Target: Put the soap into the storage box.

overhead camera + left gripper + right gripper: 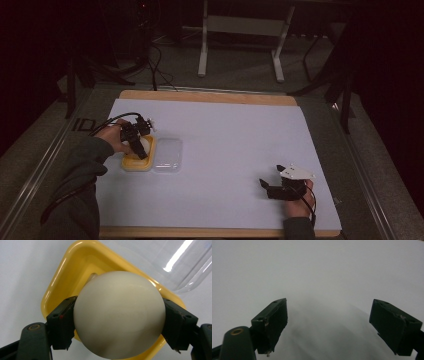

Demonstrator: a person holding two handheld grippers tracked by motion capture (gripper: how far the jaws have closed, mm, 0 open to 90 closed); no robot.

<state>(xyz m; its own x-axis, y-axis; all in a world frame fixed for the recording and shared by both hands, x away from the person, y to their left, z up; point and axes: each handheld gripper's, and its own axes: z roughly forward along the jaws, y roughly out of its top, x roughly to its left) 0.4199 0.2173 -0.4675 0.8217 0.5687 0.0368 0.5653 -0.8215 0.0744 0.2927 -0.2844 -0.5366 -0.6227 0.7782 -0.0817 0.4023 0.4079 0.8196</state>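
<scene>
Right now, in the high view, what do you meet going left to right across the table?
Left tool holding a white egg over the yellow tray → clear plastic lid → right tool, apart on the bare white mat.

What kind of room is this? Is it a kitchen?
Probably not a kitchen; more likely a lab or test room. A bare white sheet covers the table, a person's hands hold two cabled grippers, left and right, and metal stand legs rise from the dark floor behind.

High view looks down over white sheet point(225, 150), gripper views close along jaws, sharing that sheet
</scene>
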